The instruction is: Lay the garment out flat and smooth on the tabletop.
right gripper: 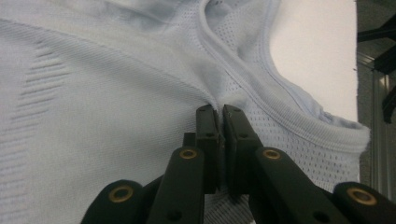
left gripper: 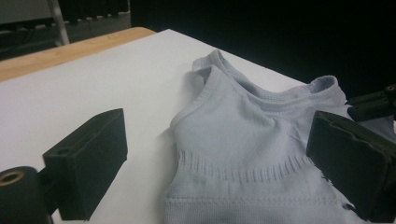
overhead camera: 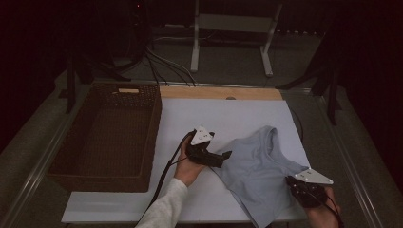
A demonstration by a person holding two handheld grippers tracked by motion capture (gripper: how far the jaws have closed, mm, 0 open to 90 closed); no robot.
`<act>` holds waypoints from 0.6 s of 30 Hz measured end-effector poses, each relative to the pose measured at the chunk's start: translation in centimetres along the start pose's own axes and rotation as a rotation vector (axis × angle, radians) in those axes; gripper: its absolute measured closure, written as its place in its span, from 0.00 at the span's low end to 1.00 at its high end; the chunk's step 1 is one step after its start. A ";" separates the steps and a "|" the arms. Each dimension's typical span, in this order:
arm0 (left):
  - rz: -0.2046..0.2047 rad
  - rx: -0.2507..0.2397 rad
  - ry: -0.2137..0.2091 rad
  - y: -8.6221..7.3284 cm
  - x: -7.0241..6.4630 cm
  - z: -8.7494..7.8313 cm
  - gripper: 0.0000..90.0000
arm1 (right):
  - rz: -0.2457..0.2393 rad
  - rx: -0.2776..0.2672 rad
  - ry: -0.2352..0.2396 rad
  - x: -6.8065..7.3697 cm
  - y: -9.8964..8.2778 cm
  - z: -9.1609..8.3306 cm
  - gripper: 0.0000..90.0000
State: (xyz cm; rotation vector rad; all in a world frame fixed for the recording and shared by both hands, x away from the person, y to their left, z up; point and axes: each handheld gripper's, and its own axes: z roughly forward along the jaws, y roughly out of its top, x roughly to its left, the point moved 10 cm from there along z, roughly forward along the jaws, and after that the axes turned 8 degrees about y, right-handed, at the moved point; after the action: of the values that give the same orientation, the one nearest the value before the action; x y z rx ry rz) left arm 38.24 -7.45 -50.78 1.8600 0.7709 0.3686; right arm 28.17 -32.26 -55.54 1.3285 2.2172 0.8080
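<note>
Your right gripper (right gripper: 219, 114) pinches the pale blue top (overhead camera: 259, 173) at its near right edge. Your left gripper (overhead camera: 227, 155), jaws wide, sits just left of it, probably nearest the hem.

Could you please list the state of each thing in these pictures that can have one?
Light blue tank top: spread flat on the white tabletop, pinched at its edge.
Right gripper: shut on the tank top's fabric.
Left gripper: open, jaws wide either side of the top, pressing nothing.
Wicker basket: upright at the table's left, empty.
</note>
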 end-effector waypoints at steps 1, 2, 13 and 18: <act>-0.007 0.005 -0.001 -0.1 0.1 0.2 0.08 | 0.001 -0.002 -0.004 -0.1 0.0 0.0 0.96; -0.008 0.009 0.000 -0.2 0.1 0.3 0.10 | 0.006 -0.006 -0.008 -0.3 0.1 0.0 0.96; -0.034 0.109 0.010 -1.8 0.2 2.0 0.19 | 0.016 -0.026 -0.037 -1.1 0.2 -0.3 0.96; -0.058 0.141 0.016 -2.3 0.0 3.1 0.23 | 0.019 -0.030 -0.040 -1.2 0.2 -0.3 0.96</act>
State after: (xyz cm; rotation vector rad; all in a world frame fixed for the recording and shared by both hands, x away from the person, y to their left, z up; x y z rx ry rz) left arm 39.27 -9.03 -54.14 1.9633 0.8790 0.2986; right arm 28.65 -33.37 -55.12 1.3413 2.1561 0.8113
